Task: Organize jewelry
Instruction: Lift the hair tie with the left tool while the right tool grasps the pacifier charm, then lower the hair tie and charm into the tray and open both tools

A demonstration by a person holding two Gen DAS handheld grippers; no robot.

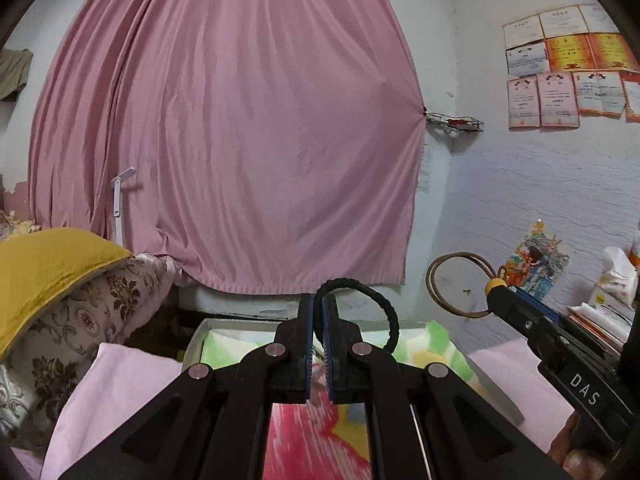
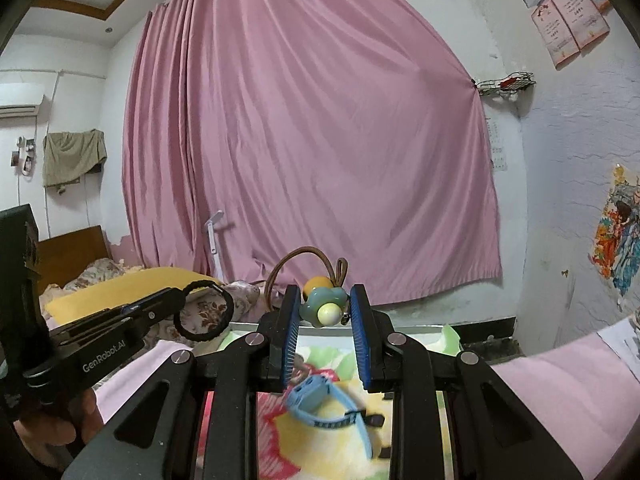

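My left gripper [image 1: 319, 304] is shut on a black braided hair tie [image 1: 384, 304], whose loop arches up and to the right of the fingers; it also shows in the right wrist view [image 2: 206, 310]. My right gripper [image 2: 325, 300] is shut on a brown hair tie with a teal flower and yellow beads [image 2: 322, 306]; its brown loop [image 1: 456, 284] shows in the left wrist view. Both are held above a white tray [image 2: 450, 330] lined with colourful cloth. A light blue watch [image 2: 320, 400] lies in the tray under the right gripper.
The tray sits on a pink cloth [image 1: 120, 384]. A yellow pillow [image 1: 44, 272] and patterned bedding [image 1: 88, 328] lie to the left. A pink curtain [image 1: 240, 140] hangs behind. Papers and a tissue pack [image 1: 612, 284] are at the right by the wall.
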